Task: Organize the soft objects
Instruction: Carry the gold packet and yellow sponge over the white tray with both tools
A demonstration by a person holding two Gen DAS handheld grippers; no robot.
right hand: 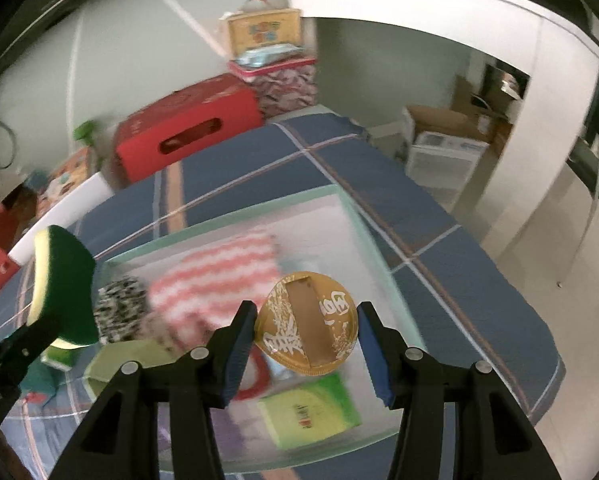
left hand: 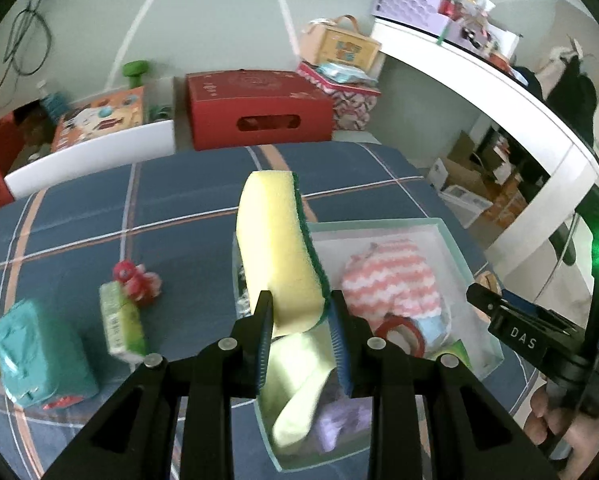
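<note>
Covering the bed, a blue plaid sheet; left tongs clamp sponge, right tongs seemingly pinch gold disc.

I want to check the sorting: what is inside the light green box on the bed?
Inside the light green box lie a pink-and-white striped cloth, a red ring, a yellow-green cloth, a purple item and a green packet. What lies beneath them is covered.

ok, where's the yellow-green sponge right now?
The sponge is held upright in the left gripper, raised above the near-left edge of the clear bin, just left of the pink striped cloth.
</note>
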